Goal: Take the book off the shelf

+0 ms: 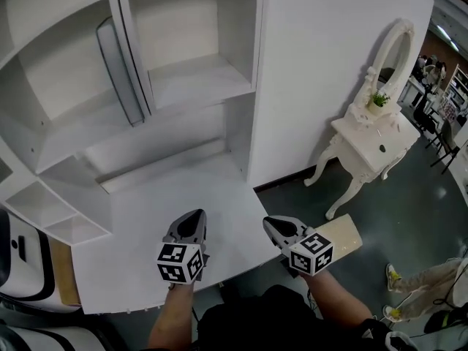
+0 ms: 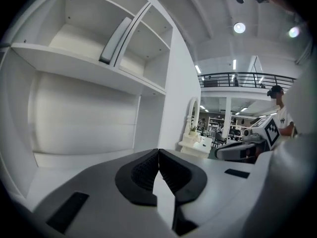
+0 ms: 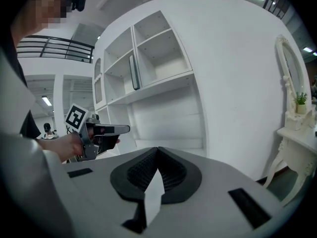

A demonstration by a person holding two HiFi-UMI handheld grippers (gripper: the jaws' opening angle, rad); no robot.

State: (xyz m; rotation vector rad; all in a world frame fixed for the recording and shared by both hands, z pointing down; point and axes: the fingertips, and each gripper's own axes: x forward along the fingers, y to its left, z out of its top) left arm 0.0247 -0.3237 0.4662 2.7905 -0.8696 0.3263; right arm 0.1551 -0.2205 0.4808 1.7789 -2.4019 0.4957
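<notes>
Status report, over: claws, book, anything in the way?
Left claw shut, empty. Right claw shut, empty. Book leans on the shelf, untouched. Path to it looks free.

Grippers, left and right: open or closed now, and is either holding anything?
Left gripper: closed, holding nothing.
Right gripper: closed, holding nothing.

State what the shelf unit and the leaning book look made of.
Shelf unit: likely painted or laminated board; uniform matte white, crisp panel edges. Book: smooth grey cover, perhaps coated card or plastic; too small to tell.
</notes>
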